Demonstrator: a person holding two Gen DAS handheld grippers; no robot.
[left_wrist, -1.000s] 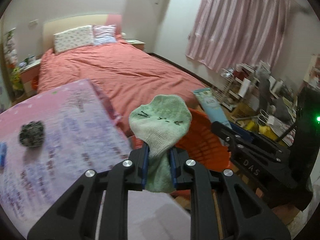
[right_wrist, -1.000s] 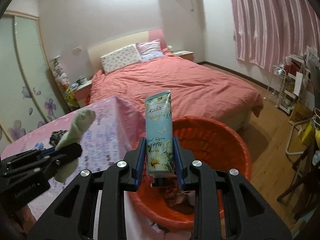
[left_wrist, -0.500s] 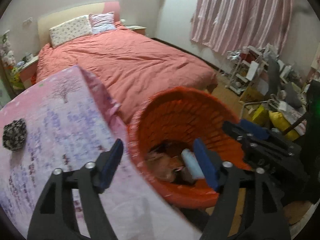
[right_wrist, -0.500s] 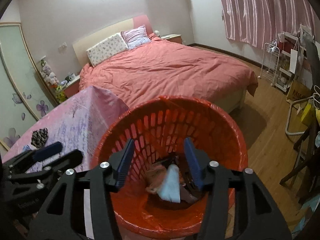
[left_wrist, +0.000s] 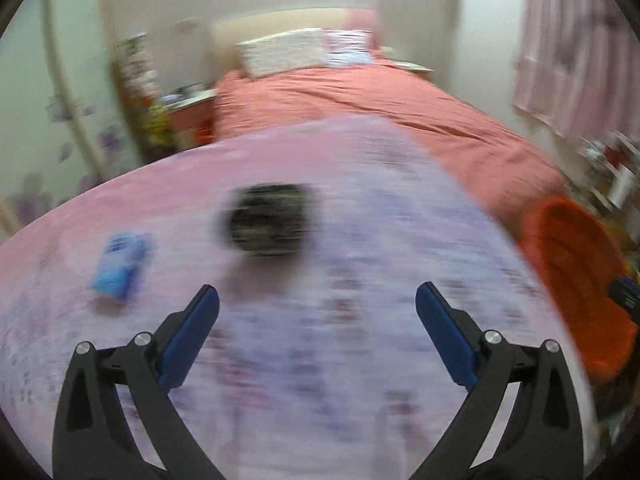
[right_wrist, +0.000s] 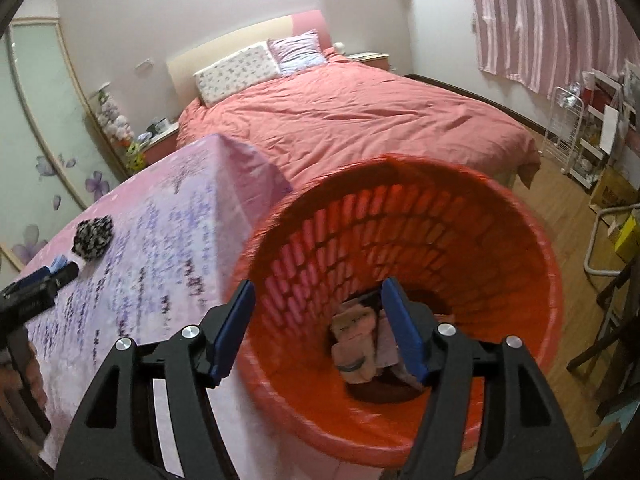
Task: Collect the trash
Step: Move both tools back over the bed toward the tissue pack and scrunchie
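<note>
The basket point(right_wrist: 400, 432) stands on the floor just beside the table point(right_wrist: 160, 280), at its right edge. Some crumpled items point(right_wrist: 354, 344) lie at the basket's bottom. On the table lie a dark bundle point(left_wrist: 268, 220) and, to its left, a small packet point(left_wrist: 118, 266). Behind the table is the bed point(right_wrist: 360, 120)

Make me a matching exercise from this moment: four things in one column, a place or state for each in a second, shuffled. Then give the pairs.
1. orange basket
2. black-and-white bundle
3. blue packet
4. right gripper

A. on the tablecloth, left of the dark bundle
B. on the floor beside the table, trash inside
C. on the tablecloth, patterned and crumpled
D. above the basket, nothing between its jaws

Pairs: 1-B, 2-C, 3-A, 4-D
</note>
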